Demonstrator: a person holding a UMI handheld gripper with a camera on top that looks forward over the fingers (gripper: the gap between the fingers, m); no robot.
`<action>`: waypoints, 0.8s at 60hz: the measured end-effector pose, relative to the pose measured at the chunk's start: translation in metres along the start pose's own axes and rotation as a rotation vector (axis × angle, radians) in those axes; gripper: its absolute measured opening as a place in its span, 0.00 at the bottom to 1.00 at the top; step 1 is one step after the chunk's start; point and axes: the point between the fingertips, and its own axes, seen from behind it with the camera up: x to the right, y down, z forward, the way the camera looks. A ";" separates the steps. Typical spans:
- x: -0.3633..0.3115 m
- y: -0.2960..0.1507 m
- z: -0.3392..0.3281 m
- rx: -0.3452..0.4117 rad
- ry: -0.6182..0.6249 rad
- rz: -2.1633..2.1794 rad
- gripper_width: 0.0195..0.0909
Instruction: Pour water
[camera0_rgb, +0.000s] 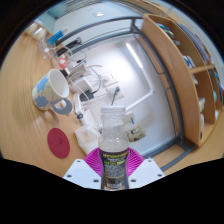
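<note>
A clear plastic bottle (113, 150) with a white cap and a dark label stands upright between my fingers, lifted above the table. Both pink pads (94, 162) press against its sides, so my gripper (113, 165) is shut on it. A white mug with a blue inside (50, 93) lies tilted to the left, beyond the fingers, its mouth facing the bottle. Liquid inside the bottle cannot be made out.
A round pink coaster (57, 142) lies on the white table (135, 70) left of the fingers. Several cables and small items (85, 70) clutter the far side. A wooden shelf unit (185, 75) runs along the right.
</note>
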 end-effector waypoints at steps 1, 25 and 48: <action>0.002 -0.004 0.002 0.007 0.001 -0.048 0.09; -0.019 -0.109 0.048 0.139 0.101 -0.862 0.09; -0.025 -0.122 0.053 0.150 0.115 -0.978 0.09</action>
